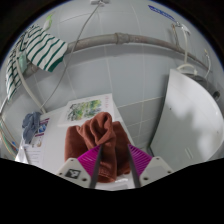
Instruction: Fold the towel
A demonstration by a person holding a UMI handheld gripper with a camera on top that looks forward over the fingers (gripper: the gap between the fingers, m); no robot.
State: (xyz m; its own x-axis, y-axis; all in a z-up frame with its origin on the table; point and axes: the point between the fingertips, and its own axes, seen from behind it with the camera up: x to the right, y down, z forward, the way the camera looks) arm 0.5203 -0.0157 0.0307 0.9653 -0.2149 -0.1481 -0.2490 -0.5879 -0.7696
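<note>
**Towel Bunched in the Hand-Held Gripper**

At far left, a green-and-white striped cloth (33, 52) lies on the white counter (130, 80). Nearer, a blue-and-white item (33, 125) rests beside a printed sheet (87, 108). At centre, the rust-brown towel (93, 140) is gathered into a rumpled bundle, rising just ahead of the fingers and partly covering the sheet. The hand-held gripper (108, 163) has its fingers drawn close together, magenta pads (92, 161) pressing the towel's lower folds from both sides. At right, a grey panel (186, 115) stands well apart from the towel.
</note>
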